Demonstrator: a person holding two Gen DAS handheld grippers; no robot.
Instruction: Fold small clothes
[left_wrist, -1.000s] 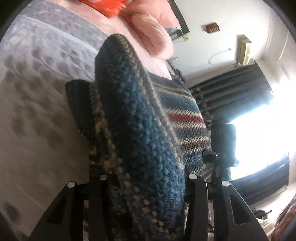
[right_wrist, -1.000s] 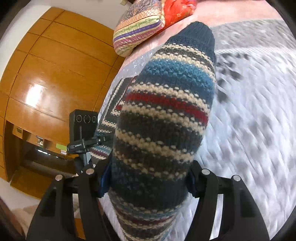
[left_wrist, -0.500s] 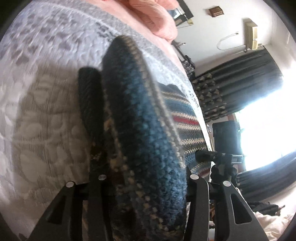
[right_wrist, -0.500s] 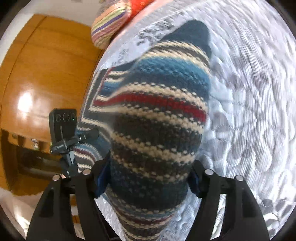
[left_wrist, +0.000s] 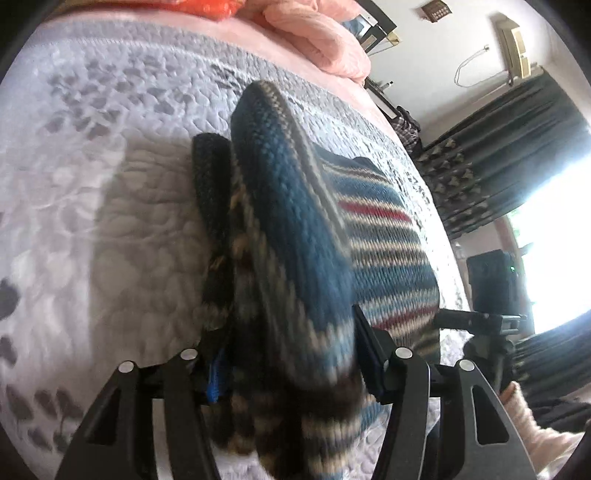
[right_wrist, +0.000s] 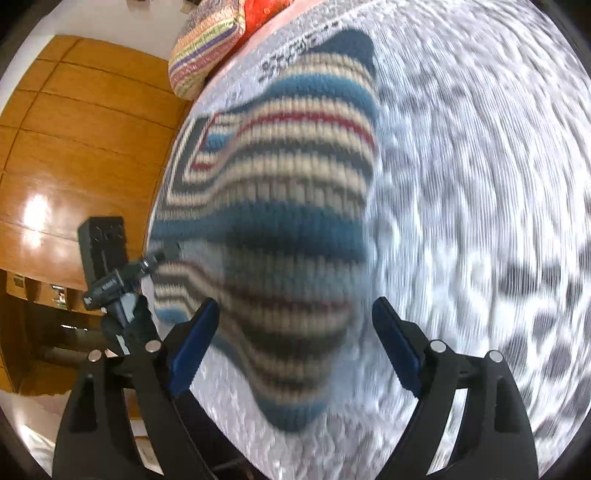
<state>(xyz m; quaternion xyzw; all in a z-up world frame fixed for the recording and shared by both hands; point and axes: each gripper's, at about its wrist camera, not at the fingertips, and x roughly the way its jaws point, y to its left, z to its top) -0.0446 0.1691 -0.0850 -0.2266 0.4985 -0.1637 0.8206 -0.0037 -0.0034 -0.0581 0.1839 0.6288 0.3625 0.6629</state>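
Left gripper clamps the striped knit garment on the quilted bedspread; right gripper stands spread, garment between its pads, tripod-mounted camera alongside.

1. Left wrist view: low over the grey-white quilted bedspread, very near the striped knitted garment, facing a curtained window.
2. Right wrist view: equally close, facing wooden wall panels.
3. Shared: garment, bedspread.
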